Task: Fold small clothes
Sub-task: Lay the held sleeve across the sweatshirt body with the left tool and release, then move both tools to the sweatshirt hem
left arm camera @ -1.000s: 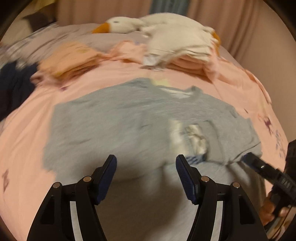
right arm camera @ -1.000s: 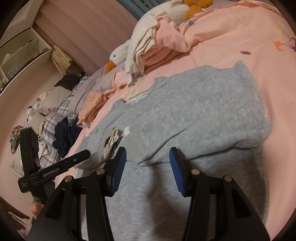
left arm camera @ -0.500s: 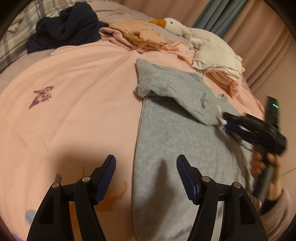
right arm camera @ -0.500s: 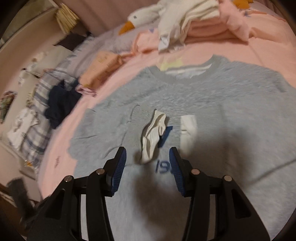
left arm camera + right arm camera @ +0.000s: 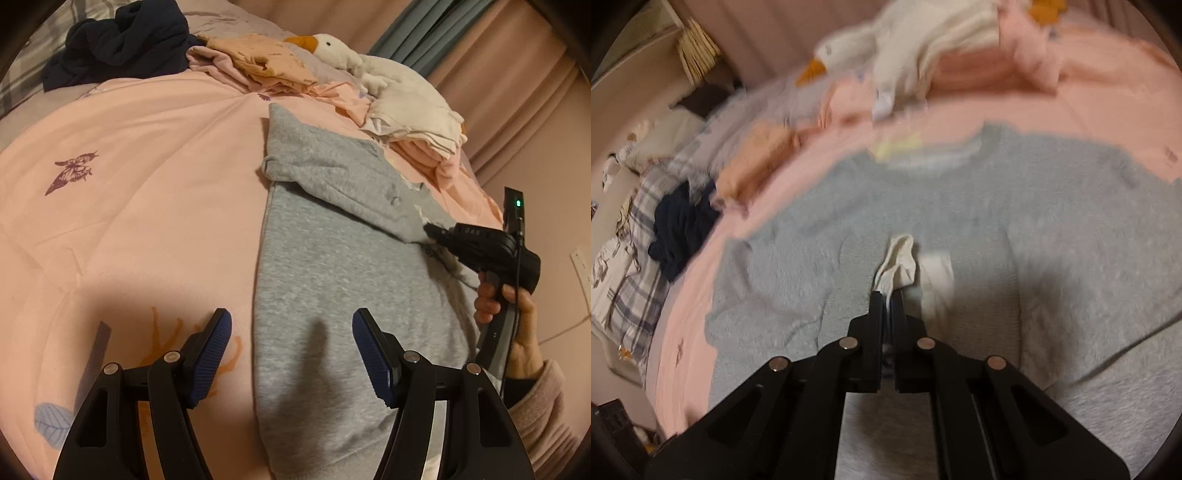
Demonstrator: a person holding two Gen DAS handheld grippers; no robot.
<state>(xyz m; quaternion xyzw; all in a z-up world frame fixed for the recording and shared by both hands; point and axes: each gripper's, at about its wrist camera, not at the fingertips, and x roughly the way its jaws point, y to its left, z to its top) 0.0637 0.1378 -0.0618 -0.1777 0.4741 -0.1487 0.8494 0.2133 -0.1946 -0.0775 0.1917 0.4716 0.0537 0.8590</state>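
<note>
The gray sweatshirt (image 5: pixel 332 295) lies flat on the pink bed (image 5: pixel 147 184). The right tongs (image 5: pixel 888 295) have just snapped closed and pinch its white tag (image 5: pixel 897 266). The left tongs (image 5: pixel 291 354) hang open above its edge, holding nothing.

The gray sweatshirt (image 5: pixel 332 280) is soft, fuzzy cloth. The pink bed cover (image 5: pixel 147 192) is smooth matt cloth. The goose toy (image 5: pixel 343 51) looks fluffy. The left gripper (image 5: pixel 291 354) is matt black plastic with ribbed blue pads (image 5: pixel 210 354) and shiny metal pins.
</note>
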